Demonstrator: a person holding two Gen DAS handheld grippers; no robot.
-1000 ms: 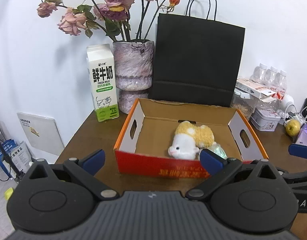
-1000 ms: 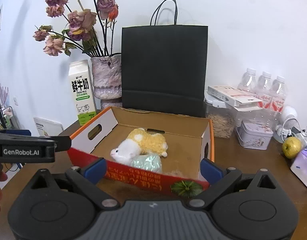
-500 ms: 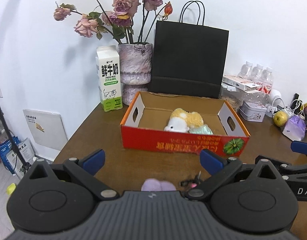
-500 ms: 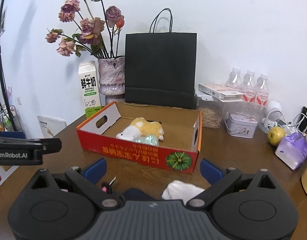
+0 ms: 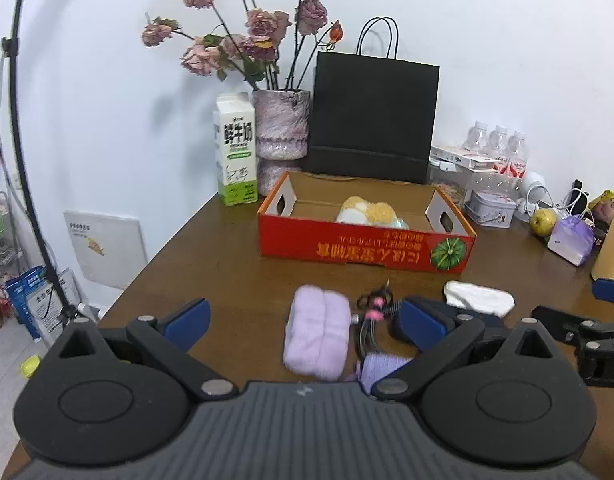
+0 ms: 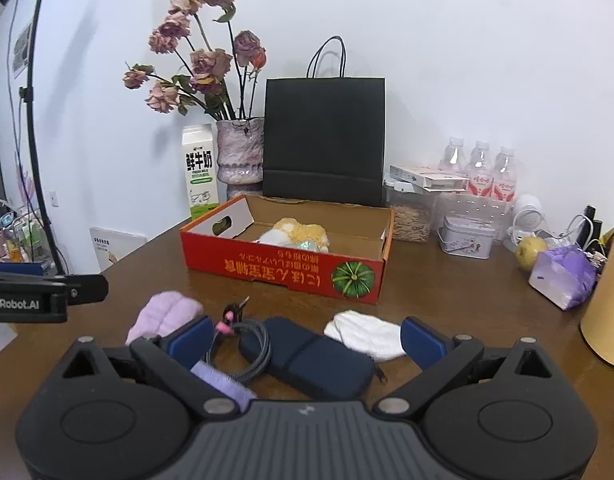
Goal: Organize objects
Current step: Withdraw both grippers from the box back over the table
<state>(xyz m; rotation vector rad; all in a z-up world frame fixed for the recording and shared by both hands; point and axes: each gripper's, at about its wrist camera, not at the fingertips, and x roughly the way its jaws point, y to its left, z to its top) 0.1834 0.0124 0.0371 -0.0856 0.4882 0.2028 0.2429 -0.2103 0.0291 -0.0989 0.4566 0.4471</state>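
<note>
Both hand-held grippers, left and right, have drawn back from the red cardboard box, jaws wide and empty. Nearer than the box on the brown table now appear a lilac fluffy cloth, a navy pouch and a white cloth, awaiting packing beside the plush toy inside.

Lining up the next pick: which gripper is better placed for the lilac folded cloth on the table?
Left, probably. The lilac cloth lies between the left gripper's open fingers, while in the right wrist view it sits beyond the right gripper's left finger, which frames the navy pouch.
</note>
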